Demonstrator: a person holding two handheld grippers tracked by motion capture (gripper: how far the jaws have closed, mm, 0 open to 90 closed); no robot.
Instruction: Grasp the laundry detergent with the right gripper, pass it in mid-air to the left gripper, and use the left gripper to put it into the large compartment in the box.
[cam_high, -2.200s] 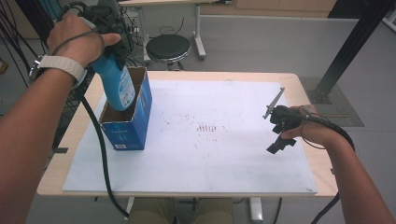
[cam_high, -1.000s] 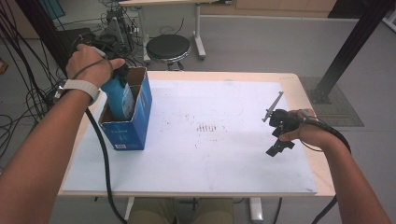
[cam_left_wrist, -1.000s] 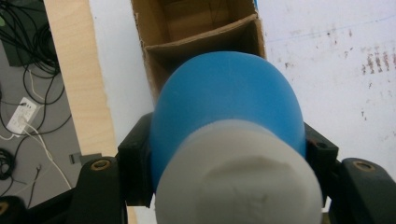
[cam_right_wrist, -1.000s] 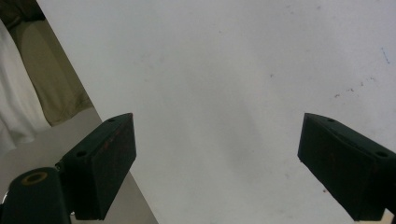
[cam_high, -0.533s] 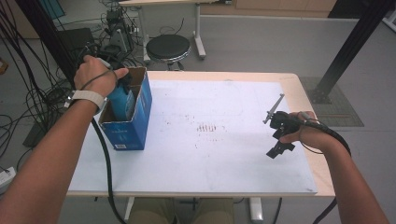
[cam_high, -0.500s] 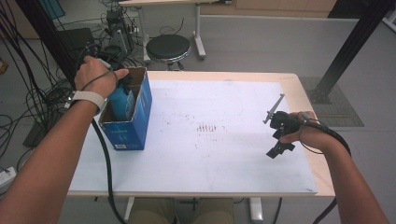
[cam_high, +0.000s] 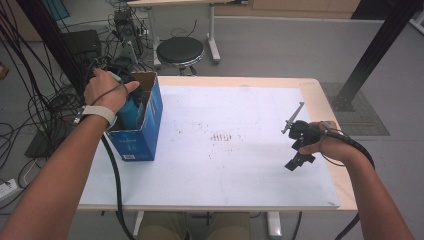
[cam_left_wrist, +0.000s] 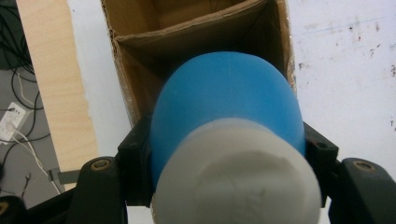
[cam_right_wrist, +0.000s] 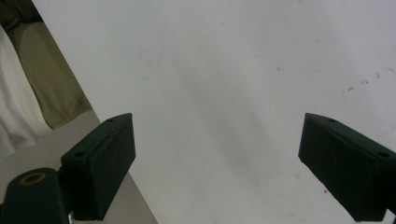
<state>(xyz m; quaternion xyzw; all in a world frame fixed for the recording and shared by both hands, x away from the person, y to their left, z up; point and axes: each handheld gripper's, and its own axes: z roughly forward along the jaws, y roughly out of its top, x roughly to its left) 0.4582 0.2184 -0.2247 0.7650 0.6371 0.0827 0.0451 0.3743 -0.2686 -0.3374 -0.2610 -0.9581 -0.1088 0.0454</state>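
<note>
A blue bottle with a white cap (cam_left_wrist: 224, 102) is clamped between the jaws of my left gripper (cam_left_wrist: 226, 156), cap end toward the camera. It hangs over the open brown inside of a cardboard box (cam_left_wrist: 187, 28). In the high view the bottle (cam_high: 131, 111) sits partly down in the blue box (cam_high: 145, 137) at the table's left edge, with the hand over the box top. My right gripper (cam_high: 298, 145) hovers over the white sheet at the right. Its jaws stand wide apart with nothing between them (cam_right_wrist: 217, 168).
A white sheet (cam_high: 225, 170) covers most of the wooden table. Behind the table stand a black round stool (cam_high: 180, 50) and a desk leg. Cables (cam_high: 45, 100) lie on the floor at the left, and a black post (cam_high: 380, 45) stands at the right.
My left hand has come down with the blue bottle, lowering it from above the box into the box's opening. The right gripper has stayed where it was.
</note>
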